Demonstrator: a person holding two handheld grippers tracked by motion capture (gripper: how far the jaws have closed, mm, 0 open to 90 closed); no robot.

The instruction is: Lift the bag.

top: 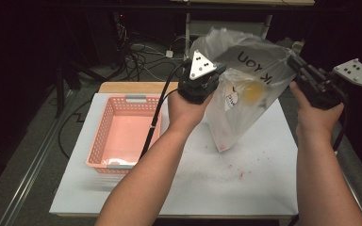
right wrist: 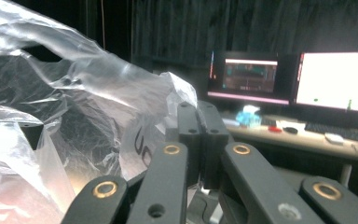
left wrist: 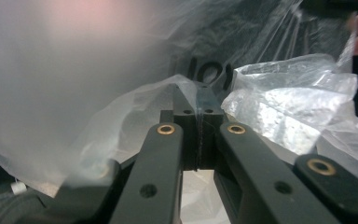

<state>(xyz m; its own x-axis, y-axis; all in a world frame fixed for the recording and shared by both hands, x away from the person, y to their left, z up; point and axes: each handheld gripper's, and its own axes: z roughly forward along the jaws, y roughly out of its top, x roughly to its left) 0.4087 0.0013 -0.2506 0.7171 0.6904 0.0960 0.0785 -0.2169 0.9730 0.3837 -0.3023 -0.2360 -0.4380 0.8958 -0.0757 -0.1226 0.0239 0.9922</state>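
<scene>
A clear plastic bag (top: 245,89) with black lettering hangs in the air above the white table (top: 245,188), a yellowish item visible inside it. My left gripper (top: 215,75) is shut on the bag's left edge; in the left gripper view the film (left wrist: 279,102) is pinched between the closed jaws of that gripper (left wrist: 198,100). My right gripper (top: 296,63) is shut on the bag's right edge, and in the right gripper view the film (right wrist: 88,98) bunches to the left of its closed jaws (right wrist: 198,116).
An empty pink basket (top: 101,136) sits on the table's left half. Small reddish crumbs (top: 240,173) dot the table under the bag. Cables lie on the floor beyond the far edge. Monitors (right wrist: 335,81) on a desk appear in the right gripper view.
</scene>
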